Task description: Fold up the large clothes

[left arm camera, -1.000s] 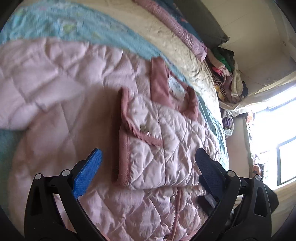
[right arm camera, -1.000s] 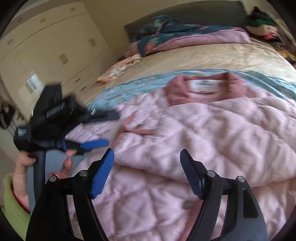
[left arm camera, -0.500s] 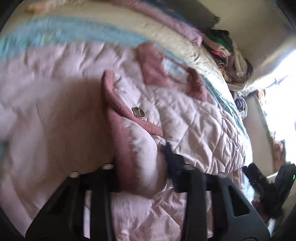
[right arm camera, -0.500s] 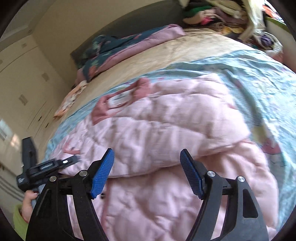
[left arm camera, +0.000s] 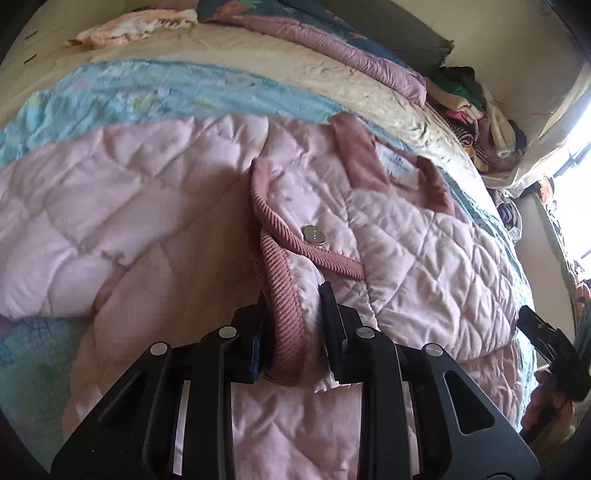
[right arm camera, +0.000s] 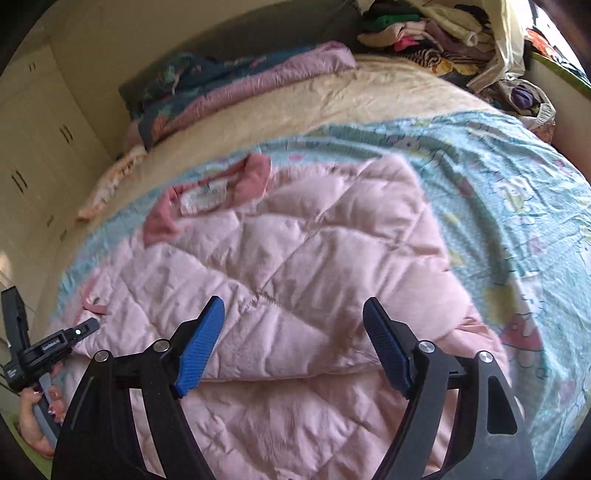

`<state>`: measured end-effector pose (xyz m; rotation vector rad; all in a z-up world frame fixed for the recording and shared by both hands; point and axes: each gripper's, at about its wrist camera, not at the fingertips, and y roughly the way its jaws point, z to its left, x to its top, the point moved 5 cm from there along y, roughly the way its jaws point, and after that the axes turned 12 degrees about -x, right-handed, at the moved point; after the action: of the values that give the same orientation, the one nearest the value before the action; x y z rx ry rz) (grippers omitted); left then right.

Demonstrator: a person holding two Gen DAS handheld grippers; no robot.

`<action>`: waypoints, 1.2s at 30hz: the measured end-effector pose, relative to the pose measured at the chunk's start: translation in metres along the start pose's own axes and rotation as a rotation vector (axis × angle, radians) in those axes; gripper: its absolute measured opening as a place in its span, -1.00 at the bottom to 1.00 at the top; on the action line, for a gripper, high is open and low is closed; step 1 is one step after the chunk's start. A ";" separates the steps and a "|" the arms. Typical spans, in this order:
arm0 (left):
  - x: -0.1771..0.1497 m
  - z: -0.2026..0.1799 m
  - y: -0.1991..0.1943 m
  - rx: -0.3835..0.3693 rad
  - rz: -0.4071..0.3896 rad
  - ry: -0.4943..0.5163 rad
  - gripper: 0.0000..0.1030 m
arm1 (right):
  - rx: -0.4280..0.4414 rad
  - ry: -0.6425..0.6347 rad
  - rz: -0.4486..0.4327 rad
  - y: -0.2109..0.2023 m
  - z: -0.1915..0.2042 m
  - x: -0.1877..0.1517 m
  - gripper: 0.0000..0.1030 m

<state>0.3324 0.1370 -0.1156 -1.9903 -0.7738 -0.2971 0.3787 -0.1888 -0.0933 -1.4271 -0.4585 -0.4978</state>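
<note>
A pale pink quilted jacket [left arm camera: 424, 258] with a darker pink collar [left arm camera: 360, 155] lies spread on the bed, one sleeve folded across its body. My left gripper [left arm camera: 293, 314] is shut on the sleeve's ribbed pink cuff [left arm camera: 282, 295], beside a silver snap button [left arm camera: 313, 234]. In the right wrist view the jacket [right arm camera: 295, 258] fills the middle. My right gripper [right arm camera: 293, 347] is open and empty just above the folded sleeve's lower edge. The left gripper [right arm camera: 79, 332] shows at the far left of that view.
The bed carries a light blue patterned sheet [right arm camera: 517, 184] and a beige cover [left arm camera: 258, 59]. Folded bedding [right arm camera: 240, 85] lies at the headboard. A pile of clothes [right arm camera: 424, 33] sits at the far corner. Cream wardrobe doors [right arm camera: 37, 147] stand to the left.
My left gripper moved in and closed on the sleeve cuff. My right gripper swung right along the jacket, staying open.
</note>
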 end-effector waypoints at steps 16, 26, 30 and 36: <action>-0.014 -0.018 -0.015 0.012 0.000 0.053 0.00 | 0.027 0.014 0.032 -0.004 0.014 -0.014 0.70; -0.014 -0.020 -0.054 0.002 -0.062 0.028 0.82 | 0.093 -0.006 -0.056 -0.059 0.046 -0.016 0.91; -0.015 -0.015 -0.069 0.019 -0.100 0.040 0.82 | 0.103 -0.025 -0.074 -0.072 0.057 -0.019 0.92; -0.013 0.000 -0.094 0.041 -0.147 0.011 0.82 | 0.140 -0.066 -0.099 -0.092 0.086 -0.019 0.92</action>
<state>0.2630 0.1650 -0.0572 -1.8960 -0.9136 -0.3749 0.3096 -0.1091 -0.0222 -1.2929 -0.6078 -0.4898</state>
